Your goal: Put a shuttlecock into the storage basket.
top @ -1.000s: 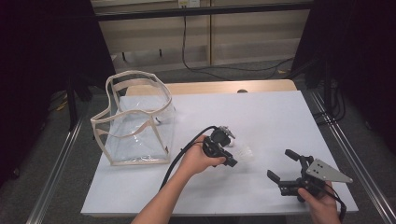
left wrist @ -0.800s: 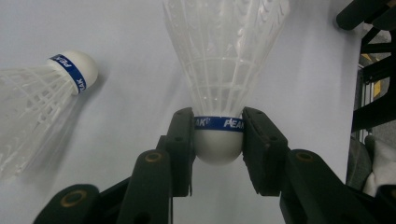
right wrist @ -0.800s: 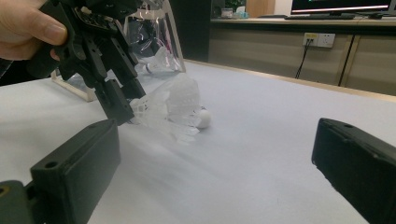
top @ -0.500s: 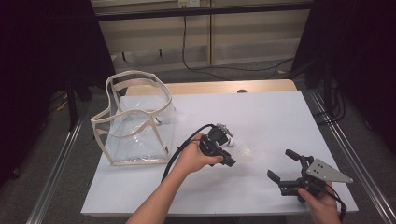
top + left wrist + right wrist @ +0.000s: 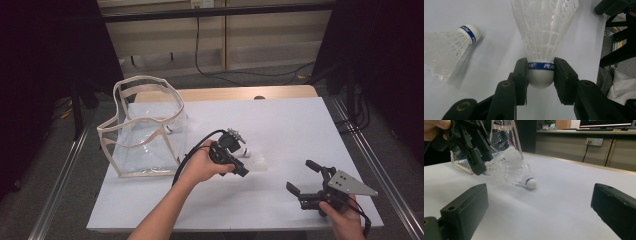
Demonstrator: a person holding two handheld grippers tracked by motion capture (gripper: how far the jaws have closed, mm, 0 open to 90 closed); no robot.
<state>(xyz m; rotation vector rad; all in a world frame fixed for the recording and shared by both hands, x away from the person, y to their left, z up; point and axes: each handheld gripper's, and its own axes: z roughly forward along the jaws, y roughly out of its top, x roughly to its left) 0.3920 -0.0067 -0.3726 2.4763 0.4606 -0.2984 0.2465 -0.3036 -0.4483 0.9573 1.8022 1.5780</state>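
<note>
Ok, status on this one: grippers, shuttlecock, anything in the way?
Left gripper shut on shuttlecock, pads at the cork. Right gripper open, nothing between its jaws. Second shuttlecock lies on the table beside it. Clear bag stands apart.

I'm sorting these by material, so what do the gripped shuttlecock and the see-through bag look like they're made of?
Shuttlecock: white skirt looks moulded plastic, its ribs forming a net; smooth, matte white rounded head, material unclear.
Bag: clear, glossy soft plastic, reflections showing, with beige fabric-like trim.
</note>
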